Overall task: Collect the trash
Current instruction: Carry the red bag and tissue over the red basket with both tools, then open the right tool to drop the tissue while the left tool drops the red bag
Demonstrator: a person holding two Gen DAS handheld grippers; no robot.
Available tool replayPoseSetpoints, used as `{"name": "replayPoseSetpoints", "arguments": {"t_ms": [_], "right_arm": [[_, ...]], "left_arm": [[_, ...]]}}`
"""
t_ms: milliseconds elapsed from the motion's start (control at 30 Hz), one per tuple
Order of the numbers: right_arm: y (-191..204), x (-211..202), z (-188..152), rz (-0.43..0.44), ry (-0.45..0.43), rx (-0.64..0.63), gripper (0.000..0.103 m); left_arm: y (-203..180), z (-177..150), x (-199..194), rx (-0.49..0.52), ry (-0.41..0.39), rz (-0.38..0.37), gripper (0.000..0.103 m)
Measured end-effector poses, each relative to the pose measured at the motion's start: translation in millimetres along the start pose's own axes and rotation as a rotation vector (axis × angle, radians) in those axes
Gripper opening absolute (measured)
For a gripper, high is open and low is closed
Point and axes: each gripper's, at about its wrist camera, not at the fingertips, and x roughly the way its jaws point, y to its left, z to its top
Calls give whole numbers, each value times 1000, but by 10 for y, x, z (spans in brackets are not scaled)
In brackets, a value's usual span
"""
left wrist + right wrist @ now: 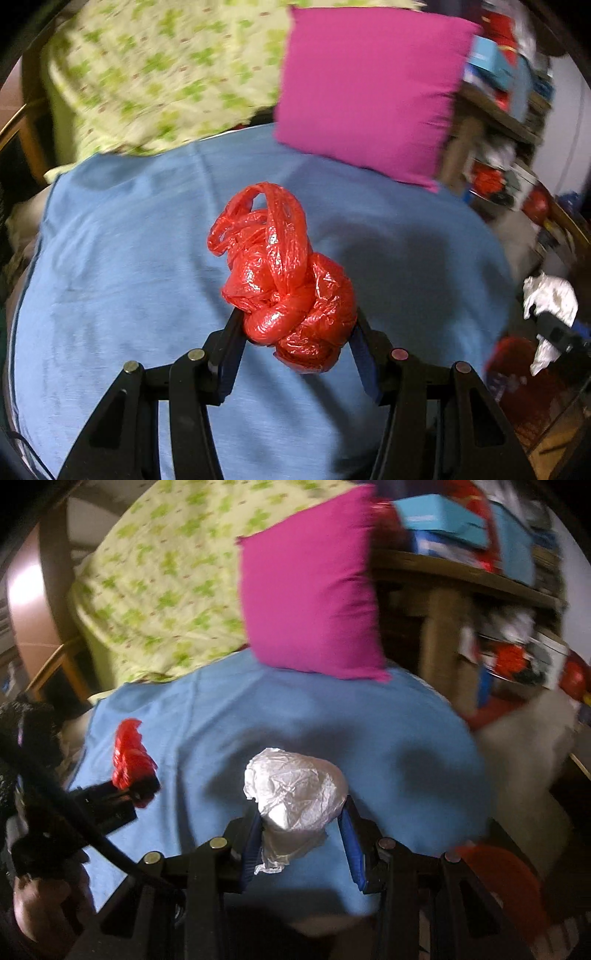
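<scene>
Your left hand-held gripper (297,328) is clamped on the red plastic bag (284,273), your right hand-held gripper (299,821) on the crumpled white bag (295,790); both hang above the blue bedsheet (129,258), likely lifted clear for carrying to a bin.

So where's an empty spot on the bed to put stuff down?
The blue sheet is bare from the green flowered blanket and pink pillow back toward the grippers. The shelves and floor beside the bed are crowded.
</scene>
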Motion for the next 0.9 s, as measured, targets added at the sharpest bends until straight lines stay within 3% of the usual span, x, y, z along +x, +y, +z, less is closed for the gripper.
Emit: {"name": "replayPoseSetpoints", "arguments": {"t_ms": [333,600,767,833,900], "right_arm": [[-875,-564,-531,-189,2,125,42],[-1465,-686,-875,-304,45,238,42],[-1684,-619,-1024,-333,82,273,42],[-1723,-558,-1055,-334,100,283,48],[-1742,-481,-1084,-331,125,286,65]], "left_arm": [[-821,-36,-139,120,0,-118,56],[-1308,-157,-230,193,15,-199,56],[-1558,-240,-247,239,30,-234,56],[-1654,-267,-259,256,33,-241,56],[-1740,-291,-260,275,38,-250,56]]}}
